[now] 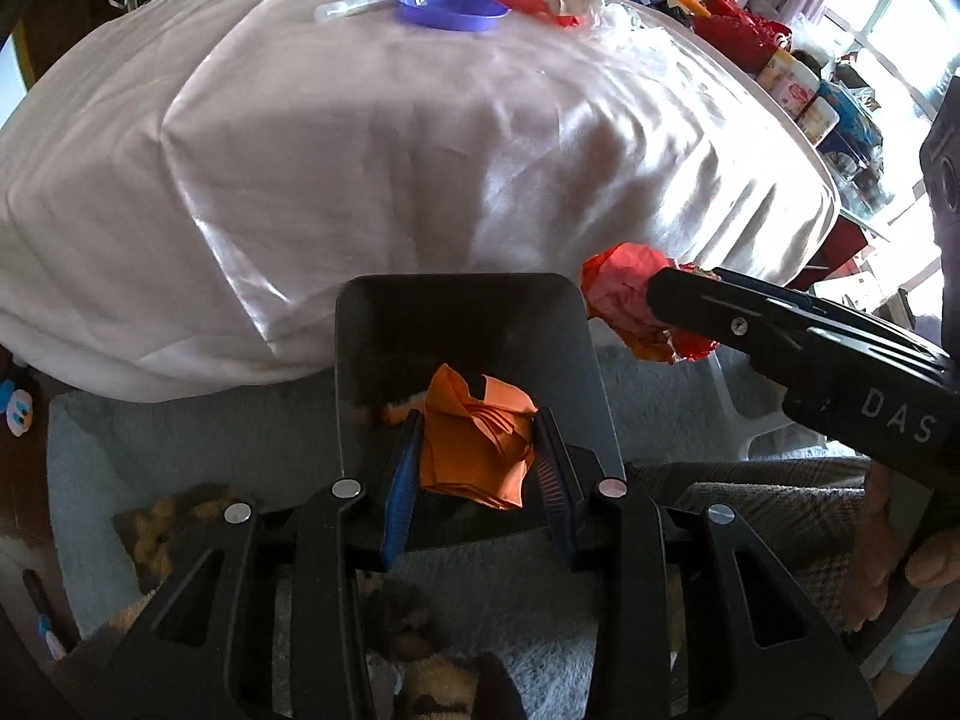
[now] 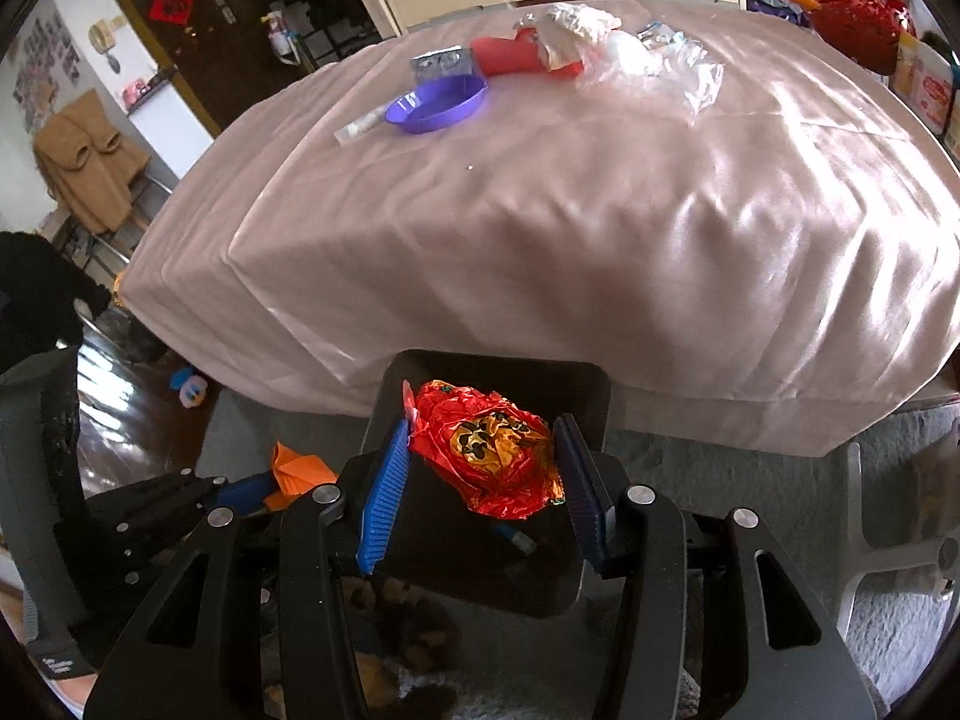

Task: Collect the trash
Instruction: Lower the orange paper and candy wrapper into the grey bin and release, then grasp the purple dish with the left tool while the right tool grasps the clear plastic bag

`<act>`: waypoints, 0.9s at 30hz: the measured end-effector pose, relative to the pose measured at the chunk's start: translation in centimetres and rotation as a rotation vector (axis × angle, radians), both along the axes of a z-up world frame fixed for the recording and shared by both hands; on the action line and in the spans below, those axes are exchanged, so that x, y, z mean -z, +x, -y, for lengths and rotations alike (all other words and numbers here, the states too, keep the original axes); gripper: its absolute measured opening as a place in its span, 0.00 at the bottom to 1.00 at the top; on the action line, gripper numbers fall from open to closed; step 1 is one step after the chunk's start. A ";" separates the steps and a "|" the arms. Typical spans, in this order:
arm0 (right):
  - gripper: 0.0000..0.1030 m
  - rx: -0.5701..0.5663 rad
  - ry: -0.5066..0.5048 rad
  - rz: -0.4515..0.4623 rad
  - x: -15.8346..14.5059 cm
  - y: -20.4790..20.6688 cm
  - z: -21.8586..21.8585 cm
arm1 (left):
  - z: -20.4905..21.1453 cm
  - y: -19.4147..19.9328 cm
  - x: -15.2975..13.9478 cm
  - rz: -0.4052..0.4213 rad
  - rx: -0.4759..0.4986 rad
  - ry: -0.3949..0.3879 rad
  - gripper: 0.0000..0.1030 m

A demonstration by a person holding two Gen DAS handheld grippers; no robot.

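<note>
While both grippers are hanging over the black bin (image 1: pixel 462 324) on the floor in front of the covered table (image 1: pixel 420 168), the step in hand looks to be the drop: carrying picked-up trash to the bin and letting it go.

The left gripper (image 1: pixel 477 450) is clamping a folded wad of orange paper (image 1: pixel 477 444) between its blue pads (image 1: pixel 399 480), and in the left wrist view that paper is sitting right over the bin's open mouth, seemingly at or just inside the rim. The right gripper (image 2: pixel 486 450) is pinching a crumpled red and orange foil wrapper (image 2: pixel 489 450), with both pads pressing its sides. From the right wrist view the wrapper is hanging over the bin's opening; from the left wrist view it appears just beside the bin's right-hand rim, so I judge it is not quite as centred as the paper.

Next, each gripper is probably going to need its jaws spread so the pieces fall in; the right one may first need a small shift inward toward the middle of the bin, since a light wrapper could catch the edge or drift onto the grey rug (image 1: pixel 660 378). Foil may also cling to a pad, so a clear, wide release seems wise.

More rubbish is waiting on the table: a purple dish (image 2: pixel 435 105), a red packet (image 2: pixel 510 57), and clear crinkled plastic (image 2: pixel 654 69), all lying near the far edge, well apart from both grippers.
</note>
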State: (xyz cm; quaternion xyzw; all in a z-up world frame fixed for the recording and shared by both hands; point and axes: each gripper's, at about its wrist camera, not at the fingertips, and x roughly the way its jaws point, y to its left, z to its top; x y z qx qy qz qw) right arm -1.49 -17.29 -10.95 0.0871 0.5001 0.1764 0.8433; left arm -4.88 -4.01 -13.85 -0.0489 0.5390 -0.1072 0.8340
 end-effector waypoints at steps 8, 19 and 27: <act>0.55 0.001 0.016 -0.012 0.1 0.4 -0.3 | 0.0 0.1 0.3 -0.012 0.006 0.005 0.36; 0.62 0.038 0.055 -0.002 -0.9 0.4 0.8 | -0.4 0.2 -0.1 -0.001 -0.012 0.019 0.70; 0.71 0.160 0.044 0.110 -4.4 1.6 5.4 | -1.9 1.1 -1.7 0.016 -0.067 0.012 0.92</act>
